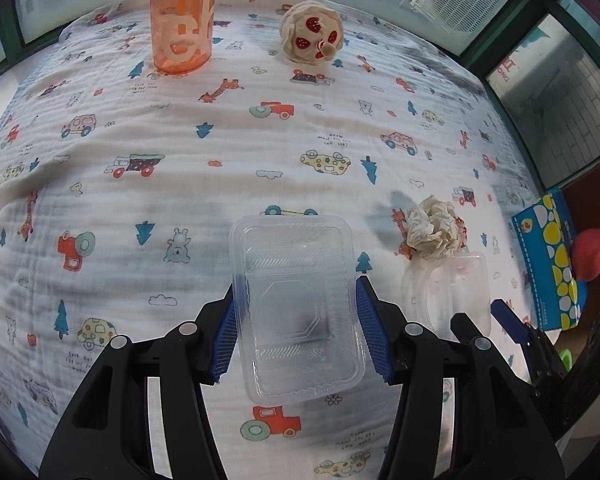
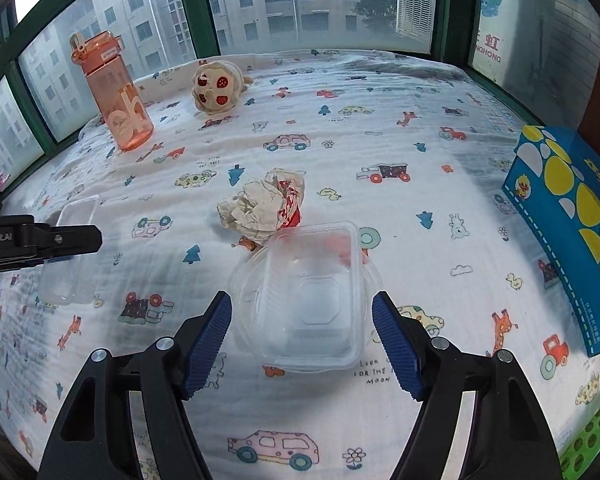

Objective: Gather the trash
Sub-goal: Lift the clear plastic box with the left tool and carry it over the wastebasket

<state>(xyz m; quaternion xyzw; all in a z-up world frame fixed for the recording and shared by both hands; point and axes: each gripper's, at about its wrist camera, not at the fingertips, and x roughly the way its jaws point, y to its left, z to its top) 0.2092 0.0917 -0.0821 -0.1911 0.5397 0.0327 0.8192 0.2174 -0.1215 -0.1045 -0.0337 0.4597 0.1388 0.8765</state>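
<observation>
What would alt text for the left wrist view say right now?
The left tool straddles a clear rectangular plastic tray on the cartoon-print white cloth, its blue pads at the tray's sides. To the right lie a crumpled paper ball and another clear plastic container; an orange translucent water bottle and a cream plush toy stand beyond.

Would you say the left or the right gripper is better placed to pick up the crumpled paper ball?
Right, probably: the crumpled paper ball lies just ahead of the right gripper, beyond its clear tray.
</observation>
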